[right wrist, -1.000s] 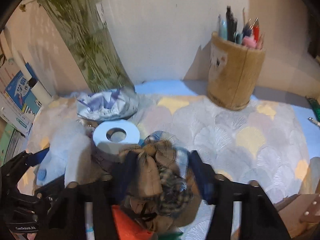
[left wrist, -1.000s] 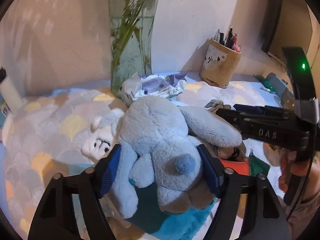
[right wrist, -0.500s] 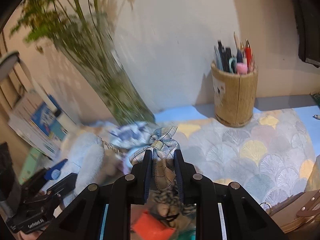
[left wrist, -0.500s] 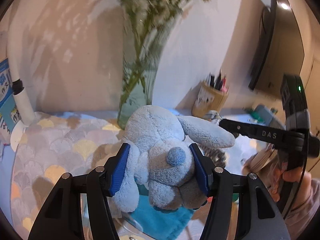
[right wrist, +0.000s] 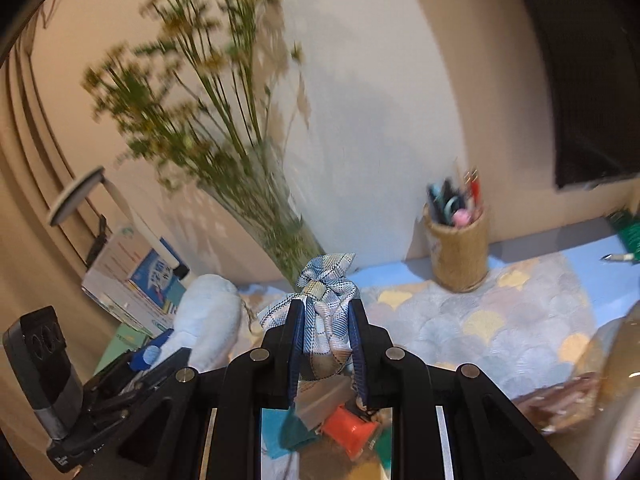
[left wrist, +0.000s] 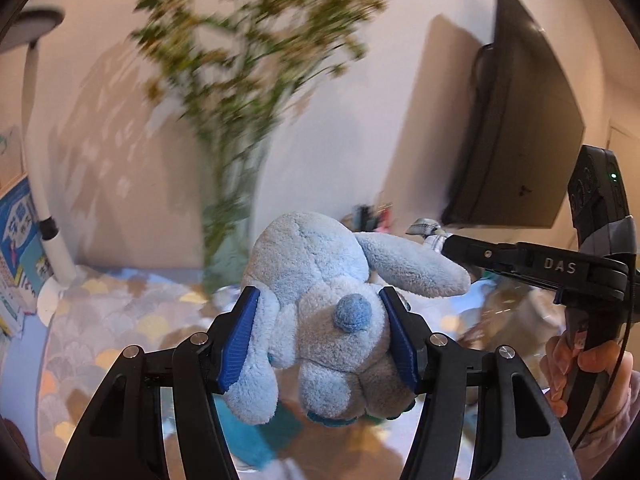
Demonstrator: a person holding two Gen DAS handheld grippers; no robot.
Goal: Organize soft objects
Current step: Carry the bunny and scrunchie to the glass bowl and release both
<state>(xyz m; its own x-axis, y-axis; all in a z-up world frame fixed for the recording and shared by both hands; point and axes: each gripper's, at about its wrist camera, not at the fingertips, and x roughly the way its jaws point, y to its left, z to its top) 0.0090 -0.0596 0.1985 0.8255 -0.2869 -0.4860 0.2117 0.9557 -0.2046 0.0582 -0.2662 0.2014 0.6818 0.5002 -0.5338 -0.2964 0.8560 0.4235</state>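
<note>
Blue plush filled the left gripper: a pale stuffed dog was squeezed between its pads, held above the scalloped mat. The right gripper was pinched tight on a plaid cloth bundle, aloft before the flower vase and pen holder.

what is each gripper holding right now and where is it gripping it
The left gripper clamps the blue plush dog across its body, near the tail. The right gripper pinches the plaid fabric item just below its knotted top.

Two close wrist views toward the wall, sharing the blurred, probably glass vase.
</note>
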